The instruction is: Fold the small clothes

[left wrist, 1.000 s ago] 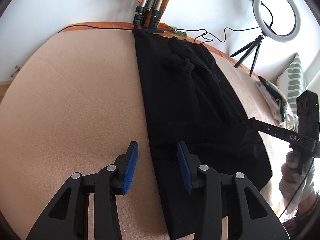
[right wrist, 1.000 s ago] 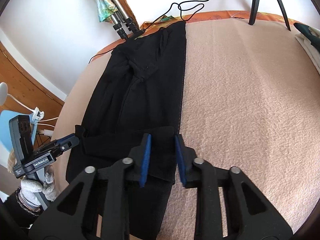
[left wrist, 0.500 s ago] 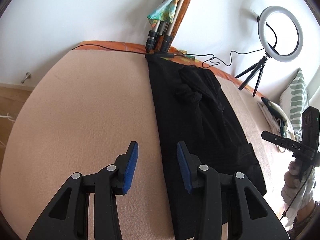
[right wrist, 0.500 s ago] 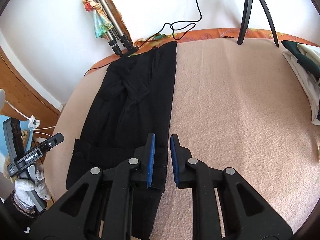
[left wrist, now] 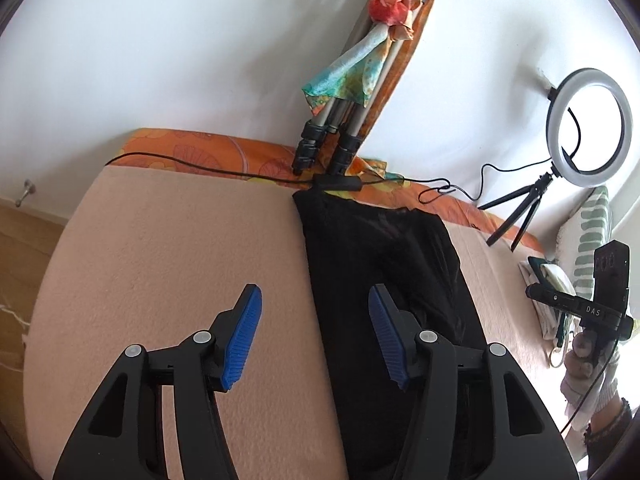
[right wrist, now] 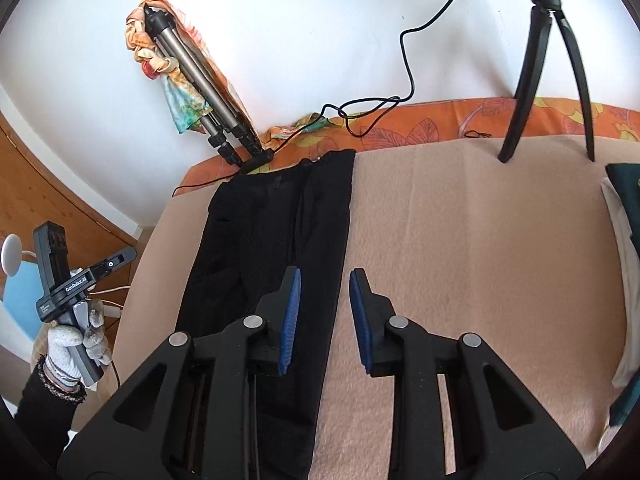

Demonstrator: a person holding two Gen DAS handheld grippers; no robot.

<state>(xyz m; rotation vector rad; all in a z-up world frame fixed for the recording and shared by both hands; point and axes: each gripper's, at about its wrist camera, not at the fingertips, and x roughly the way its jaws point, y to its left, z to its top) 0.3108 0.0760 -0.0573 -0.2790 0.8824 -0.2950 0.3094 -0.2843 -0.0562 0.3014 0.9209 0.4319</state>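
Note:
A black garment [left wrist: 384, 276] lies folded into a long narrow strip on the beige blanket [left wrist: 180, 248], running toward the wall; it also shows in the right wrist view [right wrist: 276, 236]. My left gripper [left wrist: 314, 336] is open and empty, raised over the garment's left edge. My right gripper [right wrist: 324, 316] is open and empty, raised over the garment's right edge. Each hand-held gripper shows at the edge of the other's view, the right one [left wrist: 584, 308] and the left one [right wrist: 76, 280].
A folded tripod with a colourful scarf [left wrist: 352, 80] leans on the wall behind the garment. A ring light on a small tripod [left wrist: 588, 124] stands at the back right. Cables [left wrist: 440, 190] run along the orange sheet. Folded clothes [right wrist: 624, 240] lie at the right.
Both grippers have lifted and pulled back from the garment. The right gripper, nearly shut on the garment's near edge before, has opened and let go. The folded near end is out of view.

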